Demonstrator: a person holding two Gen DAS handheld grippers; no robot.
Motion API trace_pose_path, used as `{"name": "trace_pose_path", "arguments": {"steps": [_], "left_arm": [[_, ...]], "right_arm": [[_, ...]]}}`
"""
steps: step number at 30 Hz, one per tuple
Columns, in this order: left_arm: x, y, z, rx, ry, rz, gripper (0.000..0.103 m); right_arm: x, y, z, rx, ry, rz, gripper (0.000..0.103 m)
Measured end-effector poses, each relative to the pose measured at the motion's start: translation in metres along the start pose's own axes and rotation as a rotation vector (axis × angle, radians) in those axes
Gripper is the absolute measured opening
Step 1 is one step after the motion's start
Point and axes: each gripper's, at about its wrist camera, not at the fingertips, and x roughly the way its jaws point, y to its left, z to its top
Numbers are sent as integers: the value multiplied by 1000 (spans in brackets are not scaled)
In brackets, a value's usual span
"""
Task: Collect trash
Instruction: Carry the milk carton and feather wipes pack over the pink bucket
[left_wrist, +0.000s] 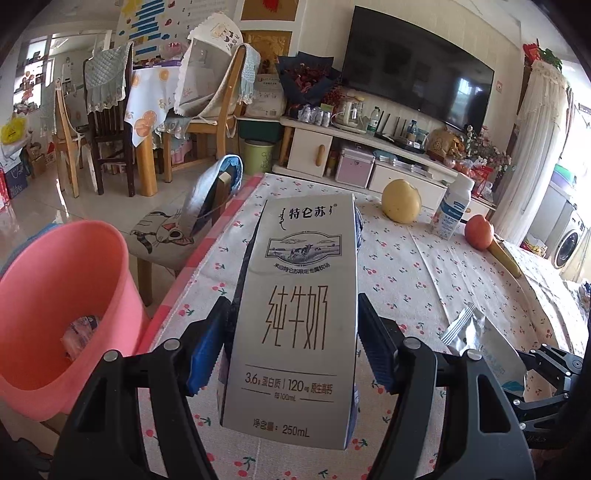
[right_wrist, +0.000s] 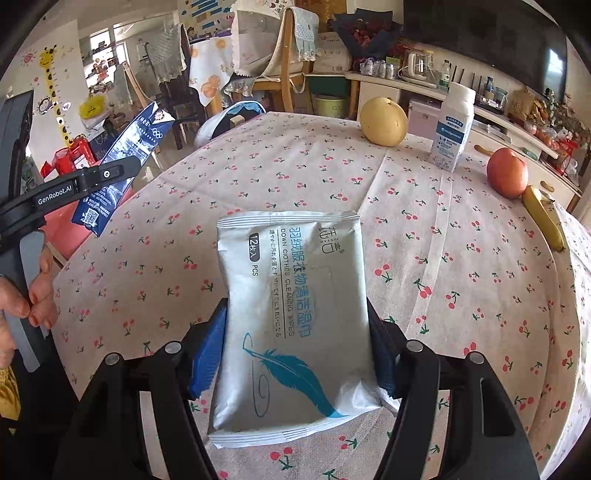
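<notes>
Milk carton (left_wrist: 295, 317) — boxy, grey — gripped by left claw (left_wrist: 291, 343).

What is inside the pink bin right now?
The pink bin holds one crumpled clear wrapper on its floor. Its near wall hides the rest of the bottom.

One milk carton (left_wrist: 295, 321), one wipes pack (right_wrist: 295, 317), one bottle (right_wrist: 453, 125), one pear (right_wrist: 383, 120), one apple (right_wrist: 506, 177), one banana (right_wrist: 546, 218), one pink bucket (left_wrist: 62, 295).

1. The left gripper (left_wrist: 293, 341) clamps a grey milk carton (left_wrist: 295, 314) at frame centre.
2. A pink bin (left_wrist: 110, 258) at lower left holds what may be a wrapper (left_wrist: 79, 332).
3. A silver pouch (left_wrist: 480, 339) lies at lower right.
</notes>
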Motion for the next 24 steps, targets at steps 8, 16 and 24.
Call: {"name": "trace_pose_path", "arguments": {"steps": [8, 16, 24], "left_arm": [[-8, 19, 6, -23, -41, 64, 69], [-15, 39, 12, -54, -69, 108, 69], [-23, 57, 17, -93, -98, 152, 69]], "right_arm": [[-8, 26, 19, 13, -31, 33, 68], [-10, 55, 41, -4, -52, 59, 68], [-7, 87, 65, -17, -70, 105, 68]]}}
